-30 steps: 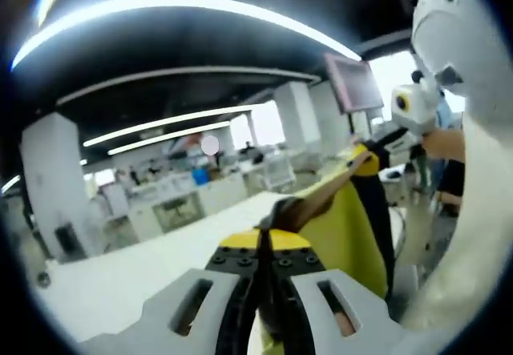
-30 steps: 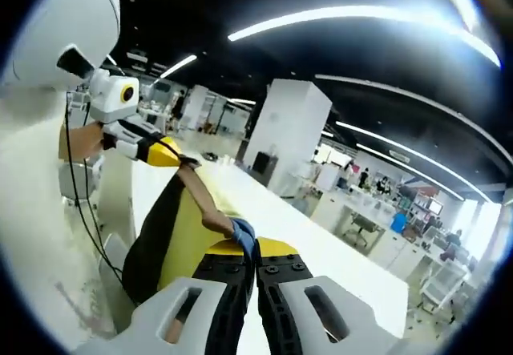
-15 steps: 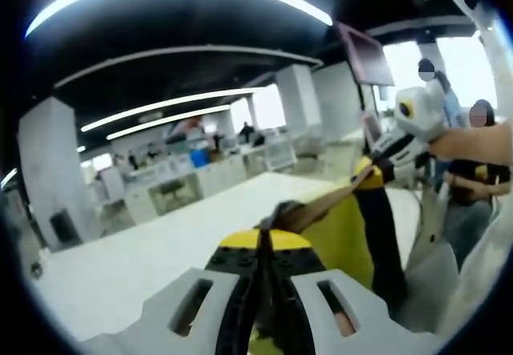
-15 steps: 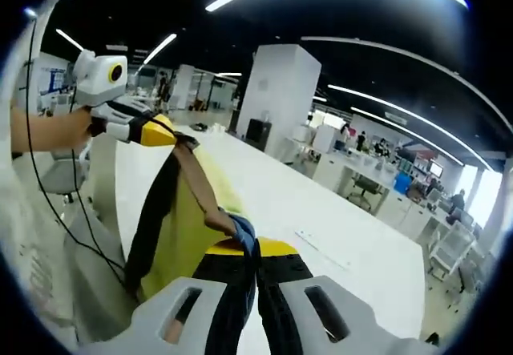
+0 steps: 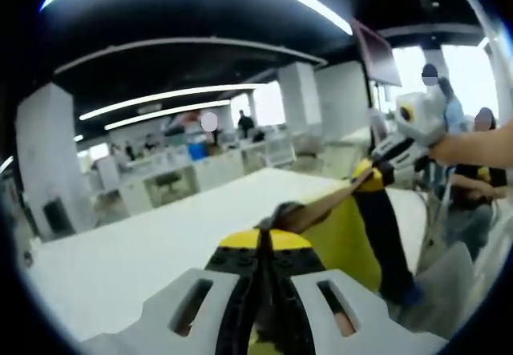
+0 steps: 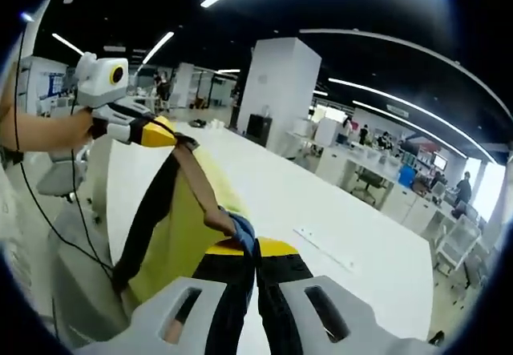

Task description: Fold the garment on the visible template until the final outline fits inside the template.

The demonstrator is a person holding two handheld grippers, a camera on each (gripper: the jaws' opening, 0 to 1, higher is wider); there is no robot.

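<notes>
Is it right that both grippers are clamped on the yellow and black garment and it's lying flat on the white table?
Not quite. The garment is not lying flat: the right gripper view shows it lifted, stretched between the left gripper and the right gripper and hanging down beside the white table. Both grippers are indeed clamped on it.

**Materials and finish**

Garment [image 6: 186, 227]: soft matt cloth, yellow with black panels, creased where clamped. Left gripper [image 5: 264, 247] and right gripper [image 6: 255, 255]: smooth plastic, black and yellow tips. Table [image 6: 321, 235] beneath garment: smooth, white, slight sheen.
</notes>
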